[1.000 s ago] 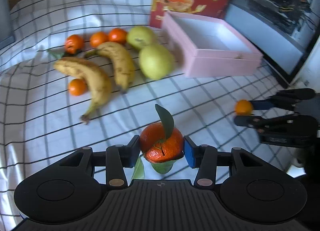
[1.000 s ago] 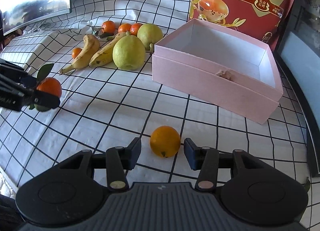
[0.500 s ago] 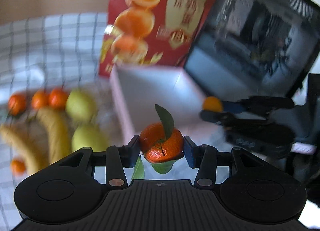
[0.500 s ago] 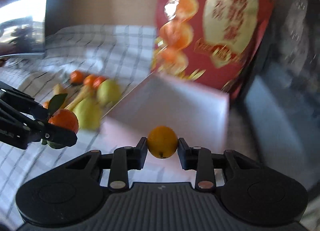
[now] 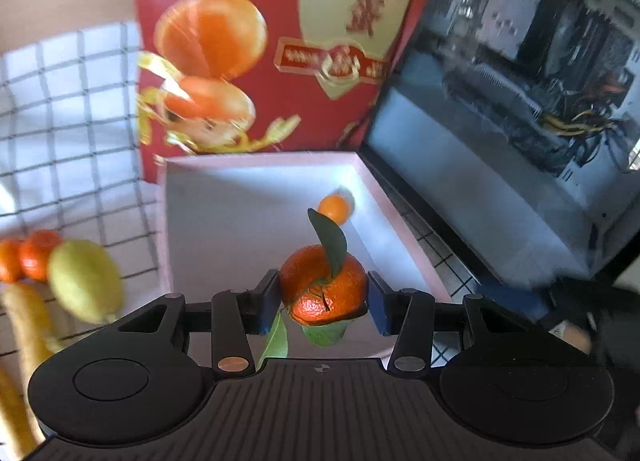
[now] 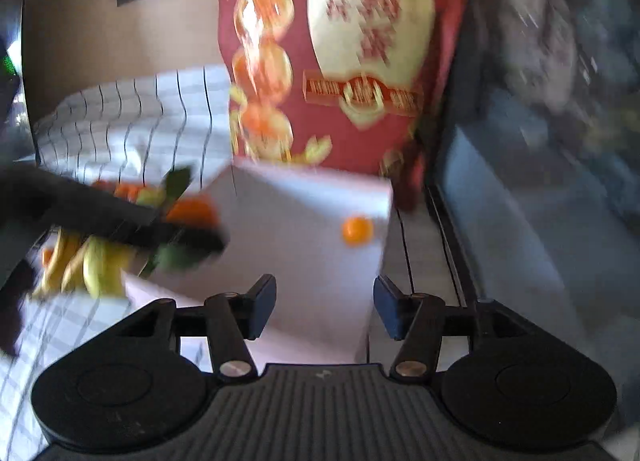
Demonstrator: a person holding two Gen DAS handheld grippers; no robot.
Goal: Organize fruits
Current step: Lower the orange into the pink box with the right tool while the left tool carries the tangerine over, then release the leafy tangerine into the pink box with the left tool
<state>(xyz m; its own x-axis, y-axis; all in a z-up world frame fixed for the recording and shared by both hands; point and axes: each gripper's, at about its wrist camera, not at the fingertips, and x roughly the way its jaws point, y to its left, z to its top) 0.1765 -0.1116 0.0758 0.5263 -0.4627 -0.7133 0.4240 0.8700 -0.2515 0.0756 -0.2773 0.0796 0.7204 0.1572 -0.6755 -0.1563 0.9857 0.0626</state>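
My left gripper (image 5: 323,301) is shut on a leafy tangerine (image 5: 324,285) and holds it above the near part of the pink box (image 5: 168,245). A small orange (image 5: 335,208) lies inside the box near its right wall; it also shows in the right wrist view (image 6: 357,230). My right gripper (image 6: 325,305) is open and empty above the box's near right side (image 6: 320,221). The left gripper with the tangerine (image 6: 192,211) shows blurred at the left of the right wrist view.
A green pear (image 5: 84,281), small tangerines (image 5: 36,257) and bananas (image 5: 24,325) lie on the checked cloth (image 5: 68,121) left of the box. A red printed bag (image 5: 280,41) stands behind it. A dark case with a glass side (image 5: 520,121) is at the right.
My right gripper opened and let go of the small orange, which now lies in the box. My left gripper carried the tangerine forward over the box.
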